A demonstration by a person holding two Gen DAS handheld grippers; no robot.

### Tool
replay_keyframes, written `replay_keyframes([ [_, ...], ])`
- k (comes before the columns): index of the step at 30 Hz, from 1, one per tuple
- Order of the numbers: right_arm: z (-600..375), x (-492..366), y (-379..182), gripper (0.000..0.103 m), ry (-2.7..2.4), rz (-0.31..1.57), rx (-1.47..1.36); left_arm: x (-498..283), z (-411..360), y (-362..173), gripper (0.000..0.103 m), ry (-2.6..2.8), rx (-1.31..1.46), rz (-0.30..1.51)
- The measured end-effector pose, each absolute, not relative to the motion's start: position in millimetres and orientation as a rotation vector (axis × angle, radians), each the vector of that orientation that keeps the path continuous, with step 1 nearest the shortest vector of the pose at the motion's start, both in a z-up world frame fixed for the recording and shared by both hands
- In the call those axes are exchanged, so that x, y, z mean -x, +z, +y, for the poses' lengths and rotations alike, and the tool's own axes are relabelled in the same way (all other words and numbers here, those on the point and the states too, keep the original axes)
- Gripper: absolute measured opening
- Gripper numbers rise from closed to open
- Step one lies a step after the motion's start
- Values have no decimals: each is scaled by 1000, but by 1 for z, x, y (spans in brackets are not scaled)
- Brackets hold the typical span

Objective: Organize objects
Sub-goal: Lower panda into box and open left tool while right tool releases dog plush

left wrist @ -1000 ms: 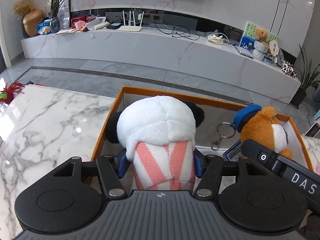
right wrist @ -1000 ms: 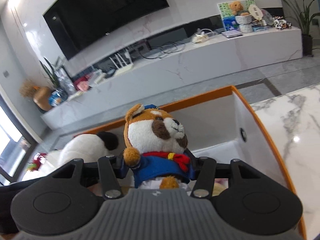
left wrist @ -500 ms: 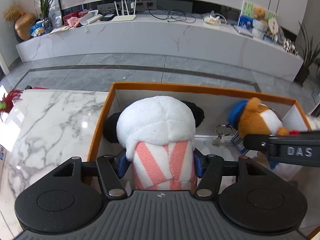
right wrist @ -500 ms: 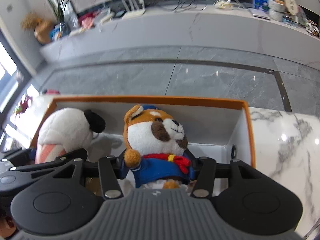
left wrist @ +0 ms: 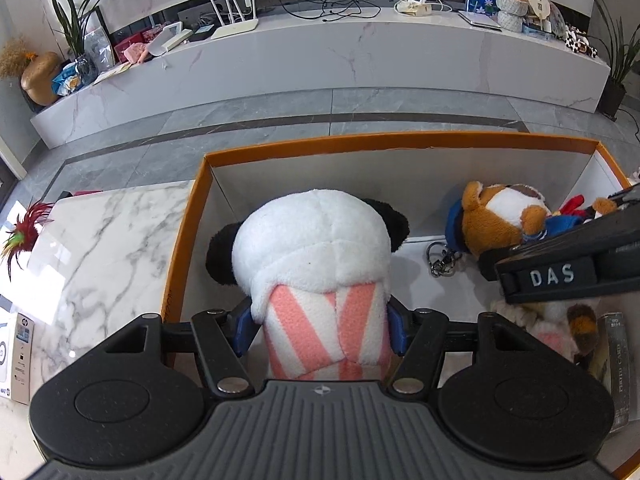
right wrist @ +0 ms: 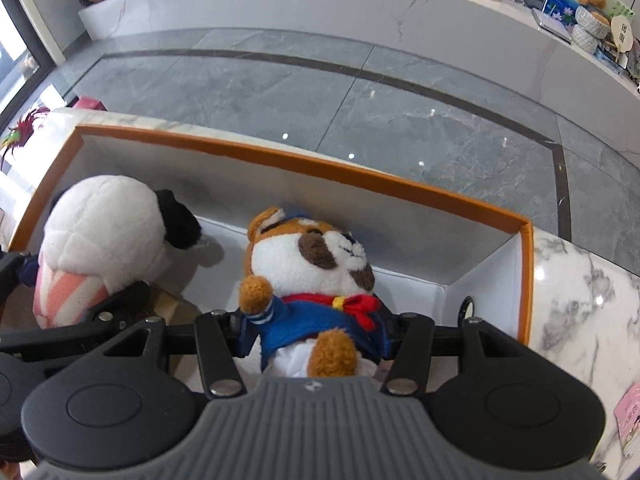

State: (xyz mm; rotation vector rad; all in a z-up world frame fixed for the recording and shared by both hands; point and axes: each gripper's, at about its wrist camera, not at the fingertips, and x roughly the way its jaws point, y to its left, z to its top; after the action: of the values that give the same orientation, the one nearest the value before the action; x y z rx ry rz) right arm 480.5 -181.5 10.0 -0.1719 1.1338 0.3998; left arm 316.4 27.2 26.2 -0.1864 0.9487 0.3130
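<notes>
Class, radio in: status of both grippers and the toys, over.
Left gripper opening around panda plush. Right gripper opening around fox plush. Both toys low in orange box. Nothing blocking.

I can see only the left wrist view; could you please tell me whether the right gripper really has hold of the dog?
Observer: Yes. The right gripper is shut on the dog, with its pads pressing the blue jacket at the waist.
Operator: Thank you. Which way is the dog facing?
Observer: It is face up toward the right camera, with its head toward the far wall of the box.
Operator: Is there room to its right?
Observer: Yes. There is bare floor between the dog and the box's right wall, which has a round hole in it.
</notes>
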Motion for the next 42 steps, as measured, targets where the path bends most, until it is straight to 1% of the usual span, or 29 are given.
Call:
replay_keyframes([
  [5,-182,-484,2,55,397,1182,205,-318,26,25,73,313,177,966],
  [11,-189,-485,1,56,405,1178,190,-318,25,26,74,293,195,974],
  [17,-184,-482,0,70,422,1171,217,-317,30,26,77,263,257,977],
  [23,-184,-478,2,70,428,1164,226,-316,33,25,86,275,262,997],
  [36,-187,-464,21,72,451,1125,234,-306,35,41,86,279,271,973],
  [37,-184,-463,22,72,449,1119,236,-305,34,43,86,279,269,970],
  [38,-184,-462,25,77,439,1109,240,-302,34,46,86,280,268,965],
  [40,-186,-454,34,83,427,1082,242,-298,34,52,87,279,268,955],
  [42,-188,-447,43,83,434,1068,220,-294,33,59,87,275,267,943],
])
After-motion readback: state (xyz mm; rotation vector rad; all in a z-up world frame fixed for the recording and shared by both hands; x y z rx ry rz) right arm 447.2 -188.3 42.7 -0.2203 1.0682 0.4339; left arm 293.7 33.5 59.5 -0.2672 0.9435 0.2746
